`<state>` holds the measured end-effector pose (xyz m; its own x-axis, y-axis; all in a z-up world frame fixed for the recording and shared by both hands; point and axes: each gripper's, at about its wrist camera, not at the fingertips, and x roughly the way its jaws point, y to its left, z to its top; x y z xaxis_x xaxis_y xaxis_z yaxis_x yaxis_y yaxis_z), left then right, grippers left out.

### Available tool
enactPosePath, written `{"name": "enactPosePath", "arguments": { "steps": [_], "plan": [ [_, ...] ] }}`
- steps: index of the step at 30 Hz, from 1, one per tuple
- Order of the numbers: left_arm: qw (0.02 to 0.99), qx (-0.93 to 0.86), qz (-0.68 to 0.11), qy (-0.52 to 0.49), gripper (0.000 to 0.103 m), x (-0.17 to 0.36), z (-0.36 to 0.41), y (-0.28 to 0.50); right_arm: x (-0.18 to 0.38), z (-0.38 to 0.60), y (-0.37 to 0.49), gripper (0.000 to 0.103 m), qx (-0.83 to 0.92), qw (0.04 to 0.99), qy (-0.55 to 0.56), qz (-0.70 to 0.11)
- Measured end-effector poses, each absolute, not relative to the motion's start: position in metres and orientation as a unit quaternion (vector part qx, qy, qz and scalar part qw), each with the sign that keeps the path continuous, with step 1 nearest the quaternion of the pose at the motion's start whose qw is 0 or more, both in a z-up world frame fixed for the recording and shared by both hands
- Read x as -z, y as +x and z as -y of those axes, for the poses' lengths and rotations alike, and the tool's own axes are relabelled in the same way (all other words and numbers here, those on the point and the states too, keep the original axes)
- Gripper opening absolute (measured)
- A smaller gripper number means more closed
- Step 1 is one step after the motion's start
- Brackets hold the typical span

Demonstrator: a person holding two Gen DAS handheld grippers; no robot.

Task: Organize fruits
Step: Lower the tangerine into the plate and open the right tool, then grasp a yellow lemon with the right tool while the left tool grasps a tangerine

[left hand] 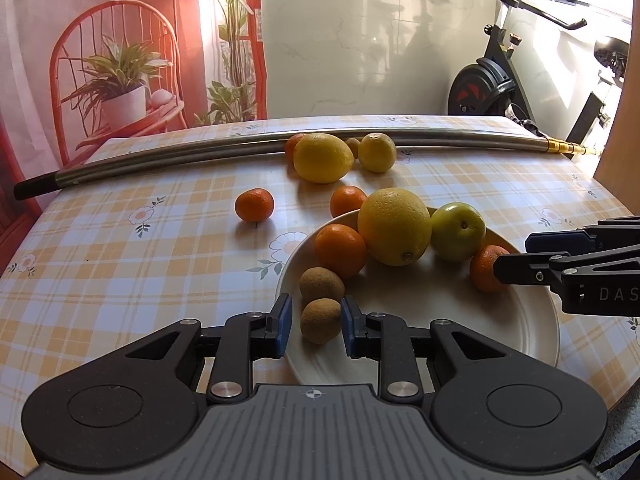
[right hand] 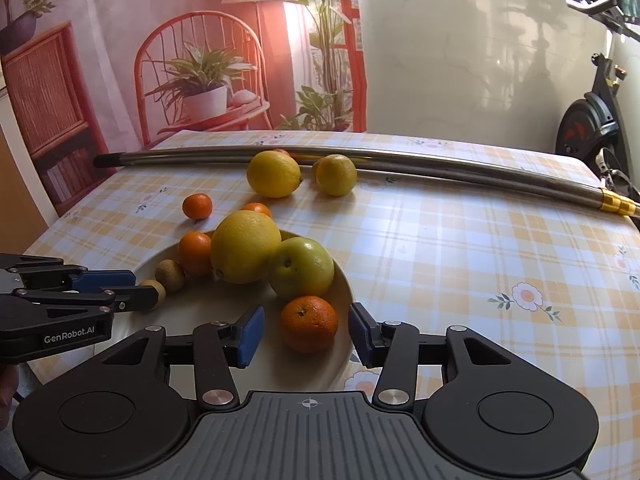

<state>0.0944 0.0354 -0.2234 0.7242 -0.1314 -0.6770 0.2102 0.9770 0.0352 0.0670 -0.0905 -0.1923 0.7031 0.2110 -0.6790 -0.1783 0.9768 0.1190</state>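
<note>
A cream plate (left hand: 532,332) held a large yellow citrus (left hand: 394,232), a green apple (left hand: 458,231), two mandarins and two small brown fruits. The left gripper (left hand: 316,320) stood with jaws apart around the nearer brown fruit (left hand: 320,320), not touching it; the right gripper (right hand: 306,330) likewise bracketed a mandarin (right hand: 309,323) at the plate's edge. More citrus lay loose on the checked tablecloth (right hand: 460,248), two lemons near a long metal pole (left hand: 180,156). An exercise bike (left hand: 492,80) stood beyond.
</note>
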Motion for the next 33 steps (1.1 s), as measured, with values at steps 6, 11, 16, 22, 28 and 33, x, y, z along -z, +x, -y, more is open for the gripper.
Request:
{"name": "enactPosePath", "arguments": {
  "steps": [6,11,16,22,28,33],
  "plan": [
    [0.931,0.08,-0.352,0.046,0.028,0.221,-0.038,0.096,0.192,0.092,0.066,0.044,-0.105,0.923,0.026,-0.369],
    [0.934,0.073,-0.346,0.041,0.028,0.219,-0.04,0.097,0.191,0.093,0.066,0.044,-0.104,0.923,0.029,-0.369],
    [0.936,0.064,-0.343,0.033,0.028,0.218,-0.043,0.097,0.19,0.094,0.066,0.044,-0.101,0.924,0.033,-0.367],
    [0.938,0.055,-0.341,0.025,0.028,0.217,-0.047,0.098,0.19,0.095,0.066,0.044,-0.1,0.924,0.037,-0.367],
    [0.938,0.048,-0.342,0.016,0.028,0.217,-0.051,0.1,0.19,0.097,0.066,0.044,-0.097,0.924,0.039,-0.367],
    [0.939,0.037,-0.341,0.0,0.028,0.212,-0.059,0.104,0.19,0.099,0.067,0.044,-0.095,0.924,0.047,-0.367]
  ]
}}
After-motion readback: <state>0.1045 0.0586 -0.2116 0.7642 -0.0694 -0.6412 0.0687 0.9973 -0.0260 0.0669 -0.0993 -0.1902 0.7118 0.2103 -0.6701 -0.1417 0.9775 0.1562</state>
